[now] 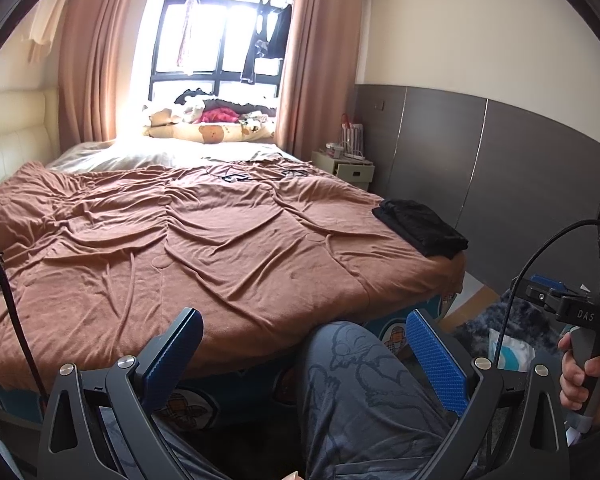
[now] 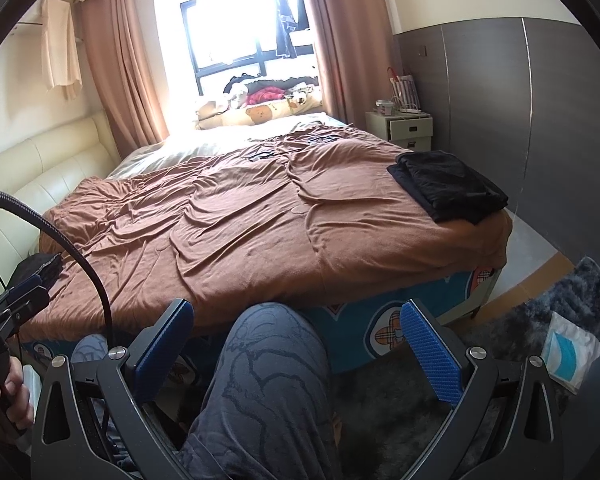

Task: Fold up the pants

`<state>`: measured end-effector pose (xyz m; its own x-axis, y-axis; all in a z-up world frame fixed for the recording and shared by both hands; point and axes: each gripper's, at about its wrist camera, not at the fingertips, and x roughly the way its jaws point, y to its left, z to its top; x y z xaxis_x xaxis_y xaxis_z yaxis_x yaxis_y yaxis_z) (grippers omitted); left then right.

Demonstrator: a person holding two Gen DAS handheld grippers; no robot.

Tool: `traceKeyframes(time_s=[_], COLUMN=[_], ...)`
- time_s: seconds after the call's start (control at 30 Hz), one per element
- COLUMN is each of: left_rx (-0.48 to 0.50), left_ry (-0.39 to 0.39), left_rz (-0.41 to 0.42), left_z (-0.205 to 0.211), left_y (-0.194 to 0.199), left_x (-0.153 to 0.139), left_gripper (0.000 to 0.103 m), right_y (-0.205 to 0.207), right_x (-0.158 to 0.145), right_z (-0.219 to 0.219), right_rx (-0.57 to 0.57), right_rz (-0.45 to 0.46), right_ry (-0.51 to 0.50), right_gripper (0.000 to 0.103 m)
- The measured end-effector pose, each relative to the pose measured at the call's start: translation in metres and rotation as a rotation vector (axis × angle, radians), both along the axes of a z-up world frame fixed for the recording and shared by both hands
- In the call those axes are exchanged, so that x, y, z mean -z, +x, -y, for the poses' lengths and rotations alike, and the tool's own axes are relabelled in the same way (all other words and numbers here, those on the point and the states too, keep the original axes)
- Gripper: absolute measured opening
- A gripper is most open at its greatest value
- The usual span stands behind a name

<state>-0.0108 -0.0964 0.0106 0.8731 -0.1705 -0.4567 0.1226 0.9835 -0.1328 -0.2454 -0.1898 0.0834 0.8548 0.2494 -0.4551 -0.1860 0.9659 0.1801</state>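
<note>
Black pants (image 1: 420,226) lie folded in a neat stack on the right corner of the brown bedspread (image 1: 200,240), also seen in the right wrist view (image 2: 448,186). My left gripper (image 1: 304,344) is open and empty, held low in front of the bed's near edge over the person's knee (image 1: 364,380). My right gripper (image 2: 296,332) is open and empty too, at the same height beside it. Both are well short of the pants.
A cream headboard (image 2: 40,168) runs along the left. A nightstand (image 2: 404,128) stands by the grey wall panels. Bedding and clothes (image 2: 260,100) pile under the window. A dark rug (image 2: 540,320) with a white-blue packet (image 2: 568,352) lies on the floor at right.
</note>
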Motion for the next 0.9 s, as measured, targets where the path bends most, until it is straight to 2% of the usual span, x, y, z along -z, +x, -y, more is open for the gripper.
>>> traceKeyframes(time_s=[0.9], left_rx=[-0.007], left_ry=[0.002], left_rz=[0.012], left_z=[-0.0012], left_y=[-0.0029], left_x=[-0.0019], left_gripper=[0.102], right_y=[0.0042], right_x=[-0.0018], right_z=[0.0084], right_rx=[-0.007], right_rz=[0.004], right_ry=[-0.01], right_gripper=[0.103])
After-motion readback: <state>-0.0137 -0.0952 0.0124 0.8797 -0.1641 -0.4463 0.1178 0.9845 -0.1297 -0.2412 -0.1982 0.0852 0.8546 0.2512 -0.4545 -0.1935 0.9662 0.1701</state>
